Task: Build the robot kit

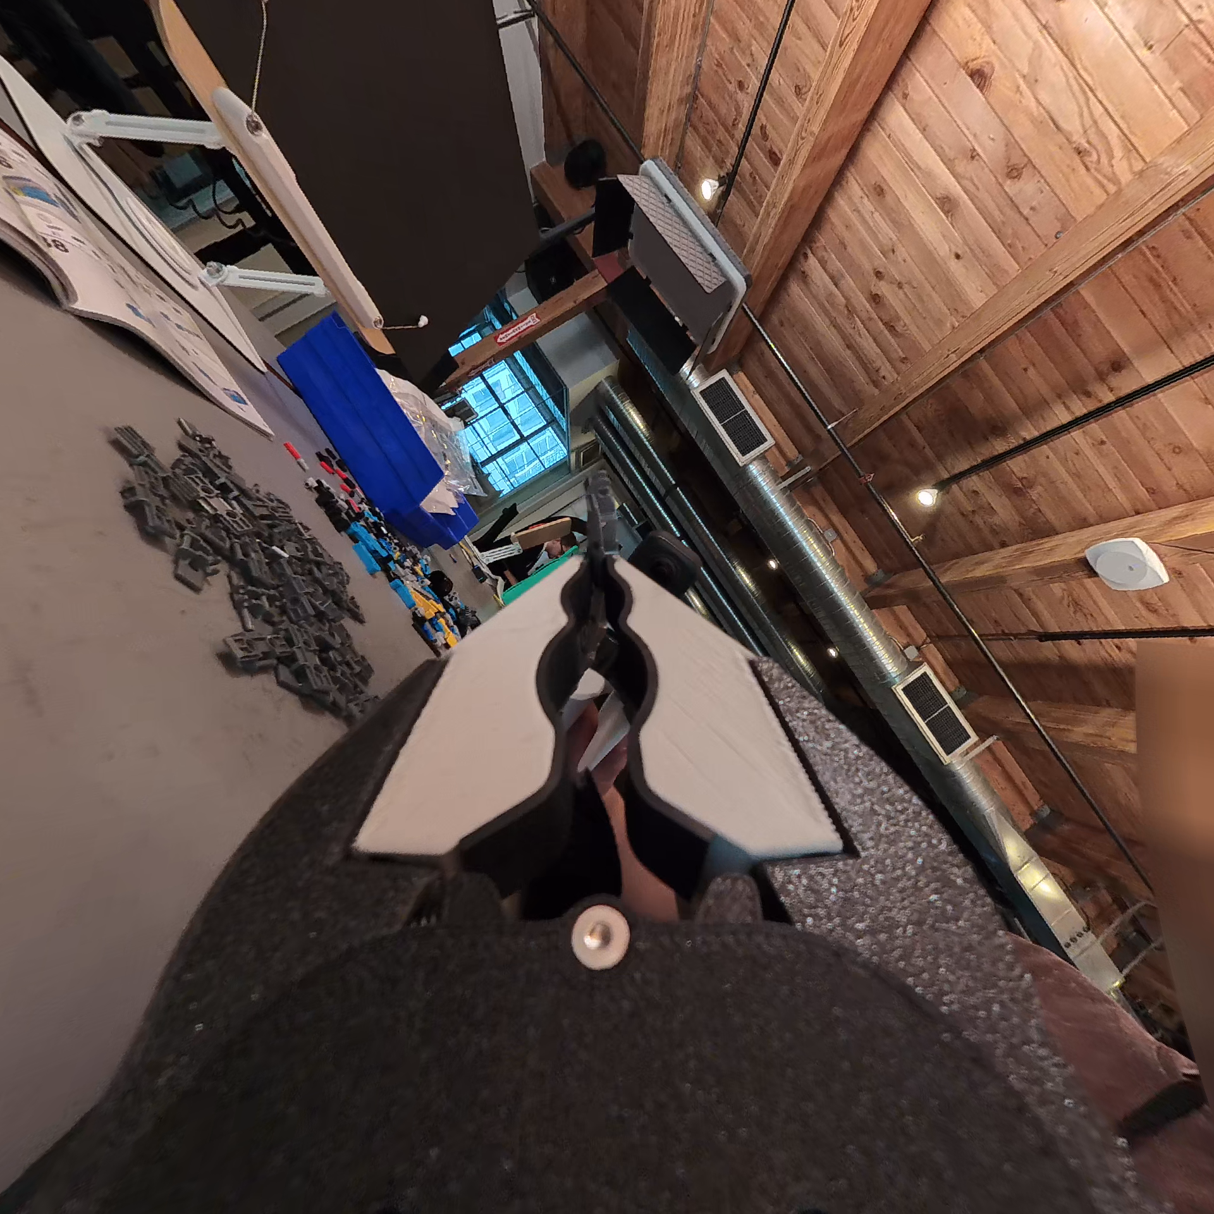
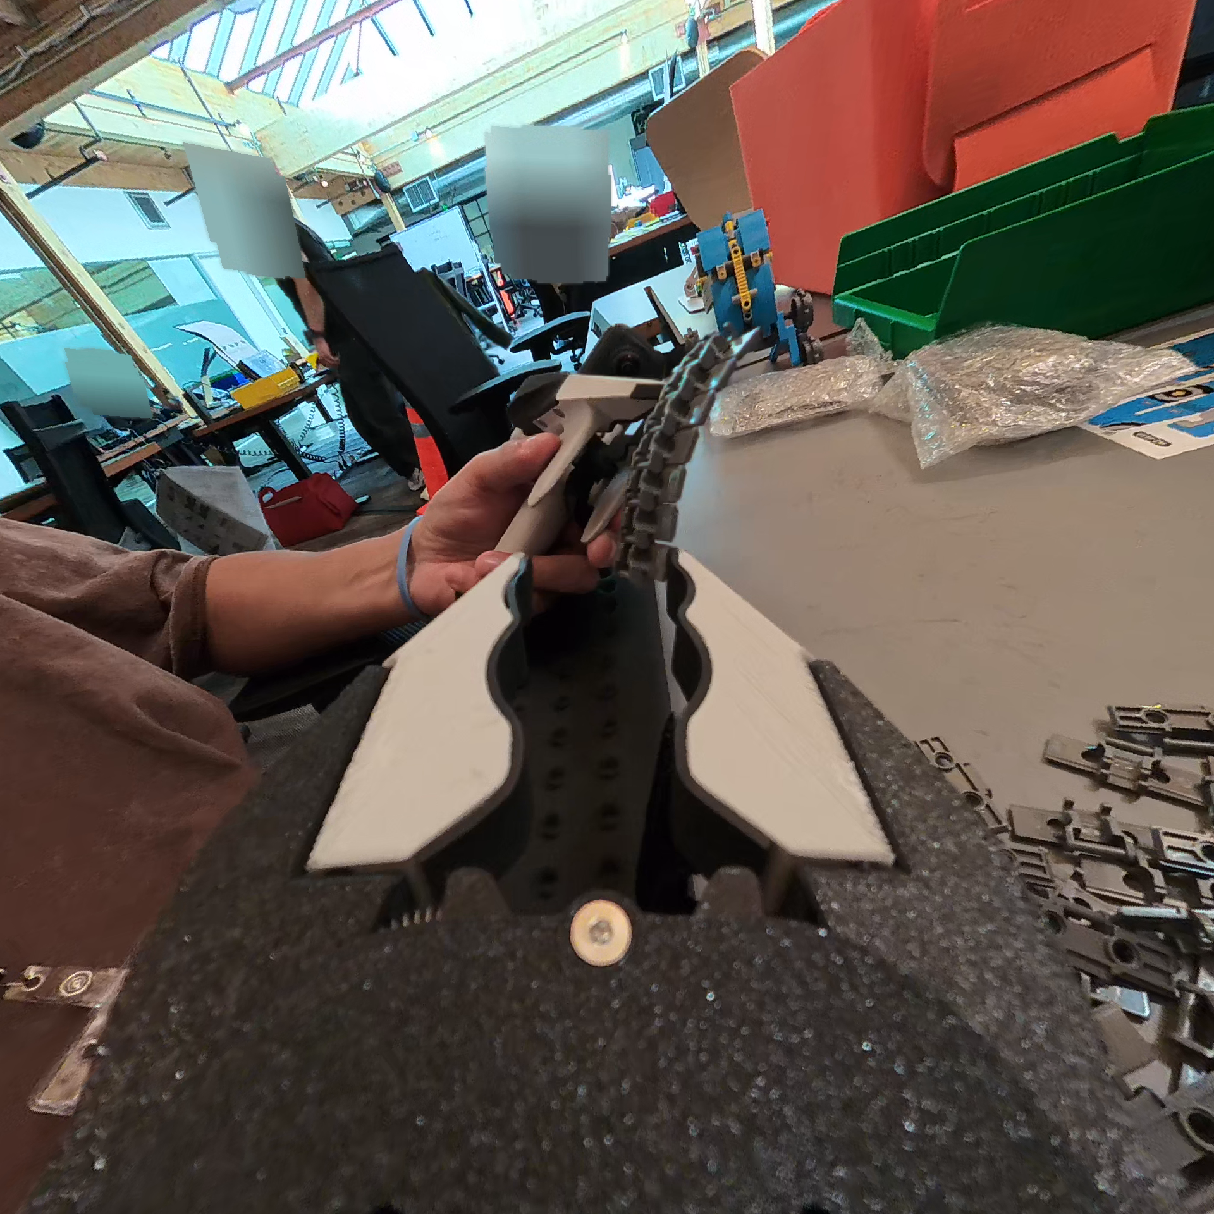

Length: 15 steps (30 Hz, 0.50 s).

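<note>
My left gripper (image 1: 594, 571) is shut on a chain of grey track links (image 1: 599, 512), which shows edge-on and sticks out past its tips. In the right wrist view a hand holds that left gripper (image 2: 647, 401) up off the table's edge, and the chain (image 2: 663, 460) curves down from it. My right gripper (image 2: 598, 578) is open. The chain's lower end hangs between its tips, close to the right finger (image 2: 690, 591). I cannot tell whether it touches. A pile of loose grey track links (image 1: 243, 558) lies on the grey table (image 1: 98, 657); it also shows in the right wrist view (image 2: 1130, 854).
A blue bin (image 1: 374, 427), an open instruction booklet (image 1: 98, 263) and small coloured bricks (image 1: 394, 565) sit farther along the table. A green bin (image 2: 985, 276), an orange box (image 2: 920, 131), a blue brick model (image 2: 742, 276) and clear plastic bags (image 2: 985, 381) stand at the back. People and chairs are beyond. Across from one pair of fingers to the other is roughly 7 cm.
</note>
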Motion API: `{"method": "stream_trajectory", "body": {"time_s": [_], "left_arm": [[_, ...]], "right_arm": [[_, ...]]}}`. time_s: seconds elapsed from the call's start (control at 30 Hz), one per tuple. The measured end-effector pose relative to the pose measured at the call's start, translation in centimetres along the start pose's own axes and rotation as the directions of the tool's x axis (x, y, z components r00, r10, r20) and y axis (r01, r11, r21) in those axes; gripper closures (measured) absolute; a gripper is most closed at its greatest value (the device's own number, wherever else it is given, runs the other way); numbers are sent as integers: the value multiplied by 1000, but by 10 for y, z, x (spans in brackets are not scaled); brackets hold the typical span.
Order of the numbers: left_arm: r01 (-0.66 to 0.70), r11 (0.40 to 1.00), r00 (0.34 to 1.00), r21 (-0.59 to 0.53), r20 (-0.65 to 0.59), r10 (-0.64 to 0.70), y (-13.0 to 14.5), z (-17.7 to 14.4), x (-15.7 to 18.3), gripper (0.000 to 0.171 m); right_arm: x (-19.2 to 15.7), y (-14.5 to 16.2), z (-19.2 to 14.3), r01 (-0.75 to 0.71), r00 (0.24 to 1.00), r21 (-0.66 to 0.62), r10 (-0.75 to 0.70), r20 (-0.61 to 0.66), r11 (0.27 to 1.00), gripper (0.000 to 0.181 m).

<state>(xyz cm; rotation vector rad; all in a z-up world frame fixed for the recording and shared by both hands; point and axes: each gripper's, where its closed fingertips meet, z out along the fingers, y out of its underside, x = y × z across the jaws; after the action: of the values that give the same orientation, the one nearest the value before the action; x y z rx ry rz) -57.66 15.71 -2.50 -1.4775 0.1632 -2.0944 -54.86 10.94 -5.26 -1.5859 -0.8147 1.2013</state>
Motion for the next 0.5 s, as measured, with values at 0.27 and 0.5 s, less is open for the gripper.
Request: {"method": "stream_trajectory", "body": {"time_s": [0.27, 0.5], "left_arm": [[-298, 921, 953, -251, -16, 303, 49, 15, 13, 170], [-366, 846, 927, -387, -69, 369, 77, 20, 15, 170]], "right_arm": [[-10, -26, -20, -148, 979, 166, 121, 162, 975, 145], [-11, -31, -27, -299, 923, 163, 242, 299, 940, 153]]}}
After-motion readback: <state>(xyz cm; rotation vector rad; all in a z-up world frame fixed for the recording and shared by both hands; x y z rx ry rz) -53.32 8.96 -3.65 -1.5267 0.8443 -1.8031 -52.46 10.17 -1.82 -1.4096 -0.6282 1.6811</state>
